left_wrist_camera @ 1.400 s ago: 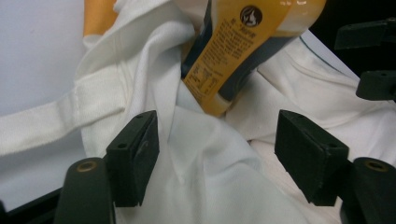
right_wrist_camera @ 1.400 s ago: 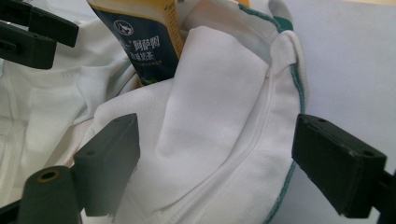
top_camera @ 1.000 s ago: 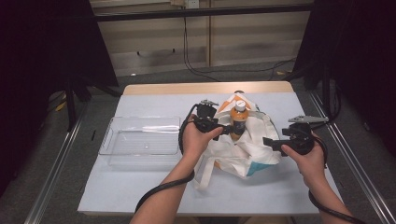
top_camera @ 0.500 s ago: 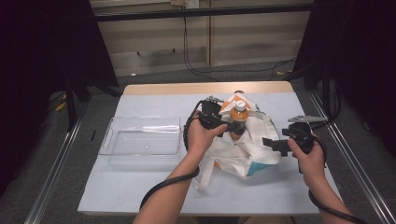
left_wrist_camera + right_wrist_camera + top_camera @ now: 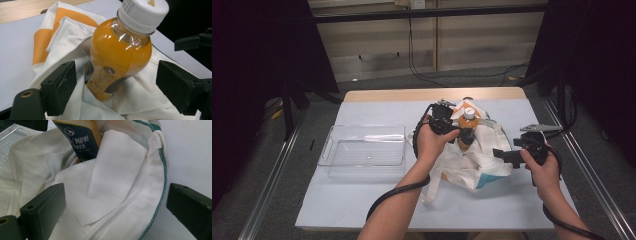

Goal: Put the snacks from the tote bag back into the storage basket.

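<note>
Hanging wide apart, the left gripper [image 5: 115, 82] has its jaws either side of the orange drink bottle [image 5: 120, 53] w/o touching it, clear gaps both sides, so nothing grasped. Log-wise they've barely changed, just spread and hovering. In the high view the left gripper [image 5: 455, 131] sits right up against the bottle [image 5: 467, 125] near the far middle of the table [image 5: 362, 205].

Right gripper [image 5: 115, 210] is spread wide too, jaws straddling a fold of the white cloth bag [image 5: 110, 180] at its green-stitched hem. Pads don't look like they're pinching the fabric, so released imo. In the high view the right gripper [image 5: 507, 156] is at the bag's [image 5: 472, 165] right edge, well apart from the left one.

Bottle itself: clear plastic, full of orange liquid, white screw cap [image 5: 142, 12] w/ printed digits, dark label w/ a small round logo lower down. It's tilted, bottom half sunk into the bag's opening, neck and cap sticking out. Bag is crumpled white cloth w/ an orange panel [image 5: 47, 37] at the far side and a teal bit near the front.

Clear plastic tray [image 5: 334, 150] sits left of the bag, apart from it.
</note>
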Demonstrator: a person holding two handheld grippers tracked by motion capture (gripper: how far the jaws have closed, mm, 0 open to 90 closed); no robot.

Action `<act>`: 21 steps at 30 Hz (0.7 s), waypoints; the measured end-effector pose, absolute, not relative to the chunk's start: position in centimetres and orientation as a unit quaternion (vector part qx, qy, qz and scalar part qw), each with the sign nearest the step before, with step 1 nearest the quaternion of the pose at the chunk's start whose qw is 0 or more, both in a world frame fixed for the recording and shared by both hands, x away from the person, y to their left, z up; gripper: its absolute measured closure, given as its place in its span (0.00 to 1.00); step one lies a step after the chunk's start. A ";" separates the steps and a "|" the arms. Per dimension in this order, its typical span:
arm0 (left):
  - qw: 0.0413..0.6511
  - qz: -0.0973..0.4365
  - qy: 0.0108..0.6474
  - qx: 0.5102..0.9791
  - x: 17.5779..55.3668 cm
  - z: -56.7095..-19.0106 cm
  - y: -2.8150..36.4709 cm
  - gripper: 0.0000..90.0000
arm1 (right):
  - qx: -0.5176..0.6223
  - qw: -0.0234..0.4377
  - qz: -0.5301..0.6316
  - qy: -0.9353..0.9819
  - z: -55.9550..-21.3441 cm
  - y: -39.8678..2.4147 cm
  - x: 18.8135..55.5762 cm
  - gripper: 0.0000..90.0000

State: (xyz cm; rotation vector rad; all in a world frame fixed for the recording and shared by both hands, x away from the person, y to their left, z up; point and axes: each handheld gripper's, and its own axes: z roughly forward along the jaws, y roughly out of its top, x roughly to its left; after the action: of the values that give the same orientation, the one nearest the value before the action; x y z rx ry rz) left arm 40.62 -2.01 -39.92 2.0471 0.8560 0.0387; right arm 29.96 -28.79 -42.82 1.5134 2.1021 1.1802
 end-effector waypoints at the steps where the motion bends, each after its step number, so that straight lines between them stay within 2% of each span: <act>1: 0.443 0.016 0.344 0.828 40.7 -39.9 -2.1 0.19 | 0.527 0.147 0.410 0.730 -42.8 -28.8 30.0 0.03; 21: 0.436 0.016 0.337 0.834 41.2 -39.9 -4.0 0.19 | 0.525 0.139 0.414 0.731 -42.9 -28.9 30.0 0.03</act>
State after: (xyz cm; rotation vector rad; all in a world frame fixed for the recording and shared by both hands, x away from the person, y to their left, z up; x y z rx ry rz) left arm 41.22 -3.99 -39.90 2.0755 0.8376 0.0399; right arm 29.97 -28.91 -42.92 1.5181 2.1118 1.1958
